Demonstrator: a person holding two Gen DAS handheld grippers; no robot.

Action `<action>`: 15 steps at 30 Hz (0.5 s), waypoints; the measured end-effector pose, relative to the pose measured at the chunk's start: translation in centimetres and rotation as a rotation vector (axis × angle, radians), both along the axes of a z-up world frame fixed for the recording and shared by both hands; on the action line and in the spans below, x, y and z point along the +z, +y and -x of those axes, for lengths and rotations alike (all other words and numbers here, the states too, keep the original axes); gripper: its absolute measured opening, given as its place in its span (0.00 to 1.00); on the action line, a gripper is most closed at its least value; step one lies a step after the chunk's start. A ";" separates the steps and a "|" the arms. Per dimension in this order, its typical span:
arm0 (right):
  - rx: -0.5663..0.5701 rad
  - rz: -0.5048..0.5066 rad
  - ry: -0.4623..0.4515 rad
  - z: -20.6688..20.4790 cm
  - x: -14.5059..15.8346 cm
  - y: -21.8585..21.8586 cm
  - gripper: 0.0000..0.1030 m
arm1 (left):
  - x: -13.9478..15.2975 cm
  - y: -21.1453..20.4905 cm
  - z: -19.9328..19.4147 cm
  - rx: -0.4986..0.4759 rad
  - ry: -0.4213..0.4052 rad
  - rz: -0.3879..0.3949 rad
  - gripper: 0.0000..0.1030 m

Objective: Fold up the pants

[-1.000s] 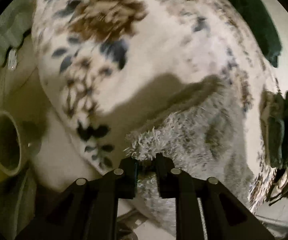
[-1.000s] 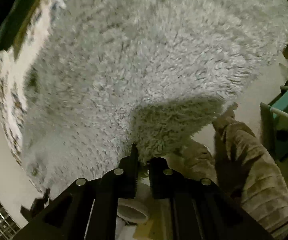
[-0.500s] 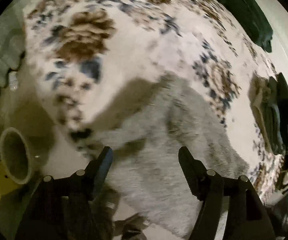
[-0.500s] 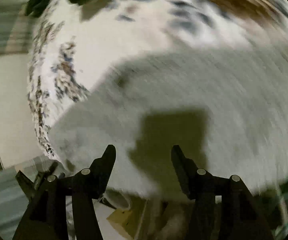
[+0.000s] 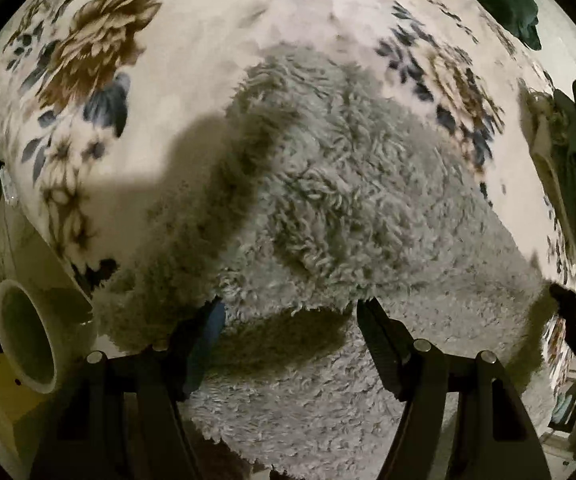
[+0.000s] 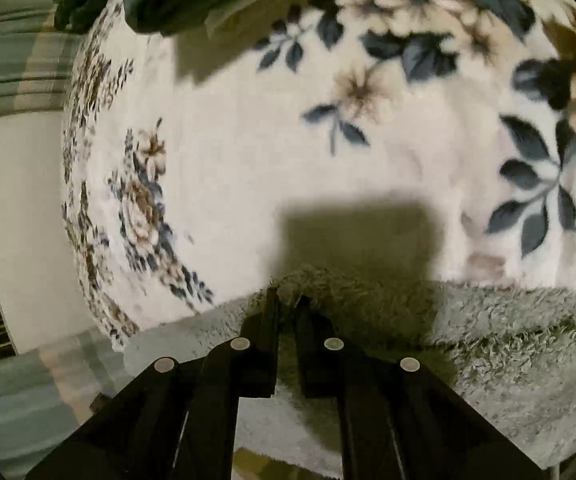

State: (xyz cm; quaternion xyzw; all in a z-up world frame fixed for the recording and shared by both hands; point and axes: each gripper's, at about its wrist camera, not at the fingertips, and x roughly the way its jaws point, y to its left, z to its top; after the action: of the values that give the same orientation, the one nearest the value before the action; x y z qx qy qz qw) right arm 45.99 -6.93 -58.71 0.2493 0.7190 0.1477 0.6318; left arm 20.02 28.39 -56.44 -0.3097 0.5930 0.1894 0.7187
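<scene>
Right gripper (image 6: 288, 304) pinches the fluffy grey pants (image 6: 507, 344); left gripper (image 5: 288, 312) gapes wide above them.
The pants (image 5: 347, 184) lie folded on the floral blanket (image 5: 192, 64), near a white pipe (image 5: 28, 336).

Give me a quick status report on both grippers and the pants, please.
Left gripper open above the fleece pants. Right gripper shut on the pants' edge. Pants partly folded on the floral blanket. Nothing in the way.
</scene>
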 end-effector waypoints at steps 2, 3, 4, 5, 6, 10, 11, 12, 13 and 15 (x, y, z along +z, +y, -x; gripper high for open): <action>0.110 0.049 -0.013 0.4 0.2 0.4 0.27 | 0.0 0.0 0.1 0.002 -0.001 0.003 0.64; 0.175 0.105 -0.043 0.9 0.6 0.5 0.46 | 0.1 0.0 0.2 0.000 -0.002 0.005 0.64; 0.240 0.161 -0.079 1.5 1.1 0.5 0.55 | 0.1 0.1 0.3 -0.002 -0.003 0.008 0.64; 0.311 0.214 -0.110 2.3 1.2 0.8 0.55 | 0.0 0.1 0.3 -0.006 -0.003 0.009 0.64; 0.369 0.254 -0.119 2.8 1.1 0.9 0.55 | 0.0 0.1 0.4 -0.008 -0.002 0.009 0.64; 0.609 0.385 -0.164 4.9 -0.3 1.9 0.19 | -0.2 0.2 0.3 -0.013 0.001 0.005 0.64; 0.648 0.408 -0.186 5.3 -0.6 2.0 0.05 | -0.2 0.4 0.2 -0.014 0.003 0.005 0.64; 0.637 0.422 -0.193 5.3 -0.6 1.7 0.05 | -0.4 0.3 0.0 -0.017 0.005 0.002 0.64; 0.586 0.416 -0.216 5.1 -0.1 0.9 0.05 | -0.5 0.3 -0.1 -0.022 0.007 -0.002 0.64; 0.455 0.388 -0.248 4.1 1.4 -1.2 0.05 | -0.6 0.2 -0.2 -0.029 0.009 -0.006 0.64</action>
State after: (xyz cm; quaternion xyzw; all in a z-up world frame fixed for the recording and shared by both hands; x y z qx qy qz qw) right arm 41.86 -8.14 -57.35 -0.0628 0.6884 0.1746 0.7012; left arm 20.17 28.59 -57.00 -0.2980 0.5999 0.1821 0.7198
